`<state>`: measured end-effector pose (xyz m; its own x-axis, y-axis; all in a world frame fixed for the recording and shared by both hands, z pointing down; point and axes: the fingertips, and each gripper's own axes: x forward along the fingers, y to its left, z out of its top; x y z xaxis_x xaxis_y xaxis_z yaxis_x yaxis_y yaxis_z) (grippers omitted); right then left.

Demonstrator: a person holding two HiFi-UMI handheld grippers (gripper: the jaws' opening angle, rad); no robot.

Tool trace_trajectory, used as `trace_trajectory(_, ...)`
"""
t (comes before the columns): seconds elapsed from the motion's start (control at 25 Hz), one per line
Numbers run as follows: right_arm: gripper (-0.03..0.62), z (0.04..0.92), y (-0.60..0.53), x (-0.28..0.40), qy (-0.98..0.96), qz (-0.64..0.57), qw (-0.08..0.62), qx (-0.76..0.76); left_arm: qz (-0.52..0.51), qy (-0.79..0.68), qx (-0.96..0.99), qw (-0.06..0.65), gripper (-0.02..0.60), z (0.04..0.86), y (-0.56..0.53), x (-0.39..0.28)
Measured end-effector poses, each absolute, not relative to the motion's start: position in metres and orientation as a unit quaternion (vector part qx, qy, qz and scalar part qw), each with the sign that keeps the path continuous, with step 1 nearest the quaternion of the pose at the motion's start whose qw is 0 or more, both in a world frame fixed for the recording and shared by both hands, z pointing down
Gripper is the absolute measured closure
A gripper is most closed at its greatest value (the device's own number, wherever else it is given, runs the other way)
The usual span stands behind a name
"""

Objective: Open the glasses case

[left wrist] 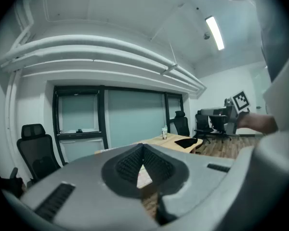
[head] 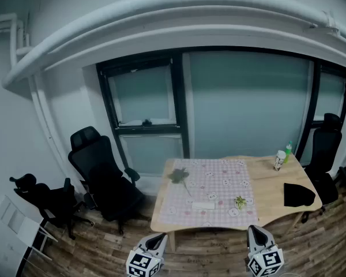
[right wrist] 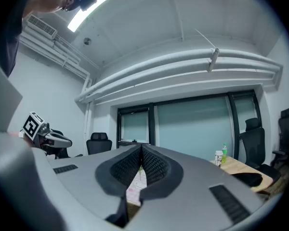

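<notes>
Bottom of frame: I'm holding left gripper [head: 159, 239] and right gripper [head: 256, 233] pressed together, empty, well off the table [head: 265, 172]; approaching comes next.

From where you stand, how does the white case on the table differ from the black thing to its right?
The white case is small and pale, on the patterned cloth near the front edge; the black thing is larger and dark, on bare wood at the right end. Both lie on the table.
</notes>
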<state>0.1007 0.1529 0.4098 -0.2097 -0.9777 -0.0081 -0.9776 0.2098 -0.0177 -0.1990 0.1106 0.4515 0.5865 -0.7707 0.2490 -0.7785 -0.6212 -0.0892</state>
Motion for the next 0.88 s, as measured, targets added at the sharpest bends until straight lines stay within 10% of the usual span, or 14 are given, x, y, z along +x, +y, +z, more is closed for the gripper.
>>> trace_trajectory(0.88,0.577,0.407,0.173,0.119,0.812,-0.027,0.102,-0.574,0.038,-0.522,0.852,-0.028,0.583,0.414,0.105,-0.192)
